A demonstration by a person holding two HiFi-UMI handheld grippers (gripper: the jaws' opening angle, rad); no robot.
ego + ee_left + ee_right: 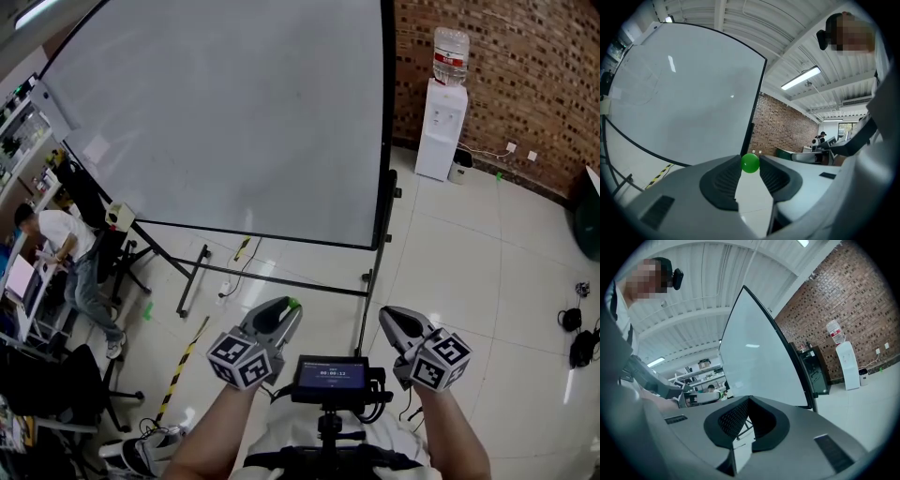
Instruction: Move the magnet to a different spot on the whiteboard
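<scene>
water dispenser [441,127] against brick wall [525,75]

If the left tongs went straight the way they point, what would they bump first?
Likely the whiteboard, near its right edge. Depth is unclear: the left tongs, pinching the magnet, might slip past toward the brick wall.

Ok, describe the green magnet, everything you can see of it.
The green magnet is a small, round, glossy bright-green knob that looks like plastic. It is pinched at the very tips of the fingers of the left gripper, with both fingers touching it. It is held in the air, clear of the whiteboard ahead. Its back is hidden.
</scene>
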